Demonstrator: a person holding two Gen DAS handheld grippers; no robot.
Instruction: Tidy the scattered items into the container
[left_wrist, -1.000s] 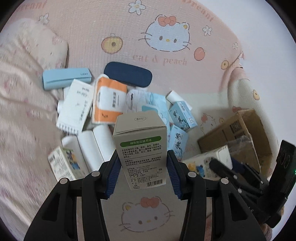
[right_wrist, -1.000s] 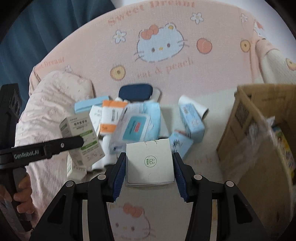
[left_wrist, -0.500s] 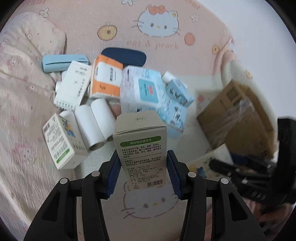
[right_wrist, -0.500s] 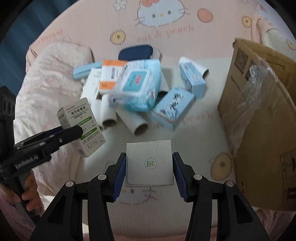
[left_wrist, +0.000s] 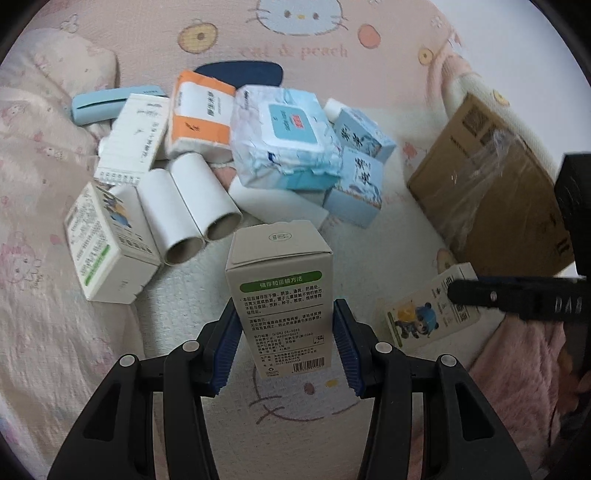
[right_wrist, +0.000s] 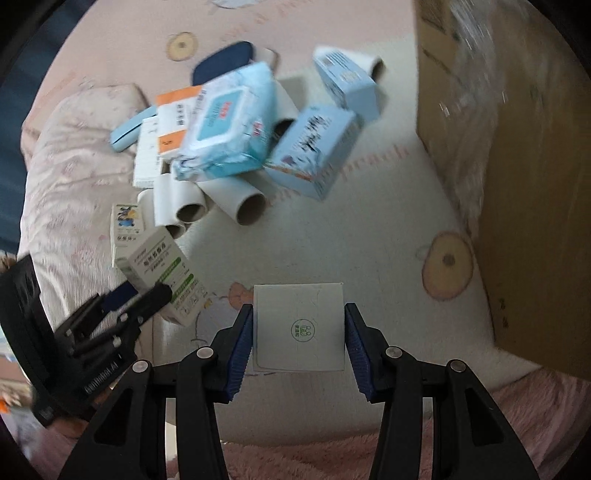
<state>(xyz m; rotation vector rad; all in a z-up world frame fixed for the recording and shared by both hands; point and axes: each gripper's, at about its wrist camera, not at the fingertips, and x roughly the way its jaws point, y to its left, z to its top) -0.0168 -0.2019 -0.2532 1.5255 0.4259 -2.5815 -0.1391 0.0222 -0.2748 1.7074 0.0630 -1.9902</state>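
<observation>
My left gripper (left_wrist: 284, 332) is shut on a white box with green labels (left_wrist: 280, 288), held above the bed; it also shows in the right wrist view (right_wrist: 162, 277). My right gripper (right_wrist: 299, 332) is shut on a second white box (right_wrist: 299, 326), seen end-on; the left wrist view shows its cartoon side (left_wrist: 424, 314). The cardboard container (left_wrist: 491, 192) stands at the right, also in the right wrist view (right_wrist: 524, 177). A pile of scattered items lies ahead: wet wipes pack (left_wrist: 288, 136), blue boxes (left_wrist: 354, 188), paper rolls (left_wrist: 192, 206).
An orange-and-white tissue pack (left_wrist: 199, 114), a white notepad (left_wrist: 136, 140), a light blue case (left_wrist: 107, 107), a dark blue case (left_wrist: 243, 74) and a white-green box (left_wrist: 103, 243) lie in the pile. A pink quilt (left_wrist: 40, 184) rises at the left.
Both grippers have lifted and tilted down with their boxes. The right gripper has moved nearer the cardboard box; the pile now sits lower and closer in both views.
</observation>
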